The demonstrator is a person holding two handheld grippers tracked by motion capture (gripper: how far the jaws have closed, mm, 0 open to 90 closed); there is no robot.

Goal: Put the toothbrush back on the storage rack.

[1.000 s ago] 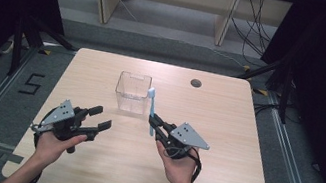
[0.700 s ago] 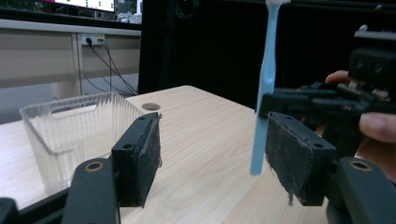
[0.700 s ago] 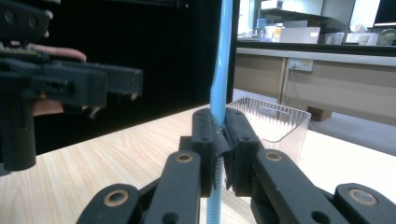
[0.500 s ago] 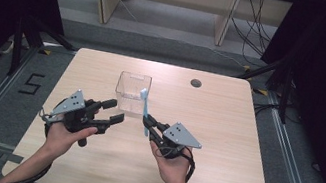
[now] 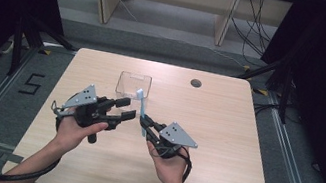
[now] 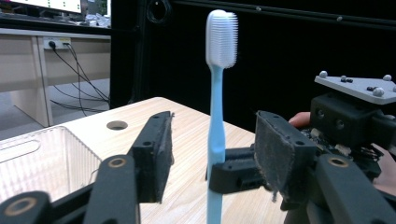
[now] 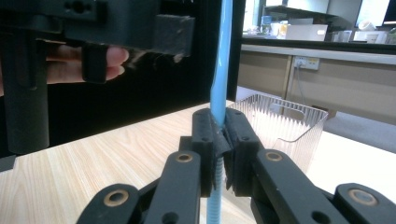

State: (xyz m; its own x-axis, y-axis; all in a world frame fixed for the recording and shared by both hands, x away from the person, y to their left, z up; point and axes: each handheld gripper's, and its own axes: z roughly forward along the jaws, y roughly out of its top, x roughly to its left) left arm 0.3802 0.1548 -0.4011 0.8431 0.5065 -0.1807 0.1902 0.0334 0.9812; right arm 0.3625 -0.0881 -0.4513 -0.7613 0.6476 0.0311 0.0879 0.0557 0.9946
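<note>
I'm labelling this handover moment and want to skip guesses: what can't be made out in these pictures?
- Light blue plastic toothbrush: its lower end is cut off by the bottom edge in the left gripper view, and its white bristle head by the top edge in the right gripper view.
- Clear plastic box: its contents are too small to tell in the high view.
- Right gripper: the toothbrush part between its fingers is hidden.

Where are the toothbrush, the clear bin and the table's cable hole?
toothbrush (image 6: pixel 221 39), left gripper view, bristle head.
clear bin (image 5: pixel 127 84), high view, left wall.
cable hole (image 5: pixel 196 83), high view, its centre.
</note>
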